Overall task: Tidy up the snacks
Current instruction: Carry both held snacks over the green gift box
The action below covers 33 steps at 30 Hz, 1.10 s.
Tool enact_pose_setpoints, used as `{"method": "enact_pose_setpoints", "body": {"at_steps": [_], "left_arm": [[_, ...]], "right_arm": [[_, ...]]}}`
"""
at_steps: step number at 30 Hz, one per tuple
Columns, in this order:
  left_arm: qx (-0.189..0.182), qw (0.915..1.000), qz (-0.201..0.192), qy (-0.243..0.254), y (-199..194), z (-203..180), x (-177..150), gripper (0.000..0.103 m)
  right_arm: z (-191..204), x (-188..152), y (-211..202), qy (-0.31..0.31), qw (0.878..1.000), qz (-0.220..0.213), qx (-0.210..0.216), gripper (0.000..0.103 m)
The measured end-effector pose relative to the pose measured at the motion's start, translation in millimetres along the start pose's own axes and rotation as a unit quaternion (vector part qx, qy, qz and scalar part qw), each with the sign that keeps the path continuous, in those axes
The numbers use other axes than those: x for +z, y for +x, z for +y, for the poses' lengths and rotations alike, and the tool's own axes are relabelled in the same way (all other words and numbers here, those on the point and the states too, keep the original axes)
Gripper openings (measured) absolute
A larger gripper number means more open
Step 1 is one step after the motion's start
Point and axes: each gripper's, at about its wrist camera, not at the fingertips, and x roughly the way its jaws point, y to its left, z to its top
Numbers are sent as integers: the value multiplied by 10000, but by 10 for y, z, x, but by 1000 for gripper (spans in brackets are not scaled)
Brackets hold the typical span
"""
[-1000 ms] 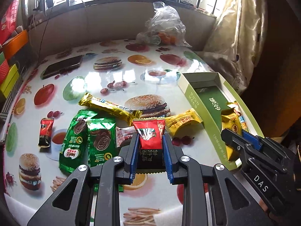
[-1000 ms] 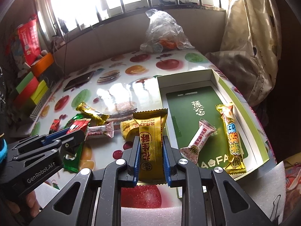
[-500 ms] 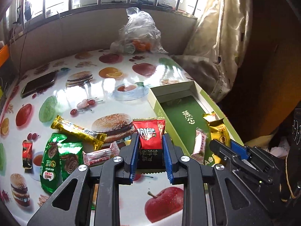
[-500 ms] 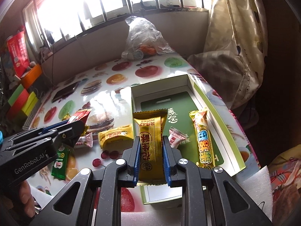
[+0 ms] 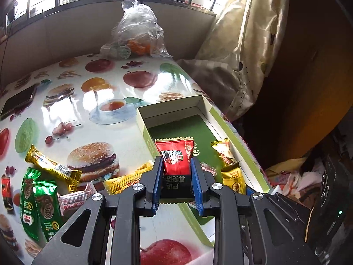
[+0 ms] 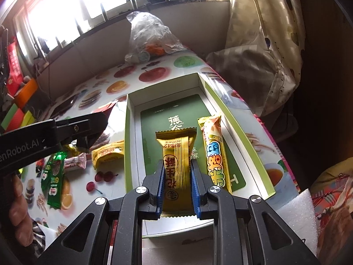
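On the far left of the fruit-and-burger printed table (image 5: 123, 130), two green snack packets (image 5: 37, 201) lie side by side, with a long gold bar (image 5: 51, 167) just above them and a pink wrapped candy (image 5: 74, 198) beside them. Nearer the middle, a yellow packet (image 5: 125, 180) rests just outside the left wall of the green box (image 6: 130, 132). Next comes the left gripper (image 5: 176, 176), clamped on a red-and-black packet (image 5: 175, 165) that hangs over the box's left wall. Further right, the right gripper (image 6: 176, 181) is closed on a gold packet (image 6: 176, 154), held over the box's green floor. Just beside it on the right, a long yellow stick snack (image 6: 215, 154) lies inside the box along its right wall. Behind, a clear plastic bag (image 6: 152, 37) sits at the table's far edge, and a curtain (image 6: 264, 44) hangs at the right.
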Motion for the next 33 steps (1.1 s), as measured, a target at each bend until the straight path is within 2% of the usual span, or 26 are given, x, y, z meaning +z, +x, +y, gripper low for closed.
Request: {"method": "enact_pose_setpoints", "body": {"at_steps": [5, 17, 33], "left_arm": [[-102, 9998, 160, -14, 152, -64, 39, 26], [-57, 9990, 424, 126, 482, -161, 40, 26], [4, 9974, 711, 118, 736, -221, -34, 26]], "right_arm": [[-43, -36, 79, -3, 9999, 149, 55, 20], [-163, -56, 214, 92, 9994, 331, -82, 20], [-191, -89, 258, 23, 9991, 287, -300, 21]]}}
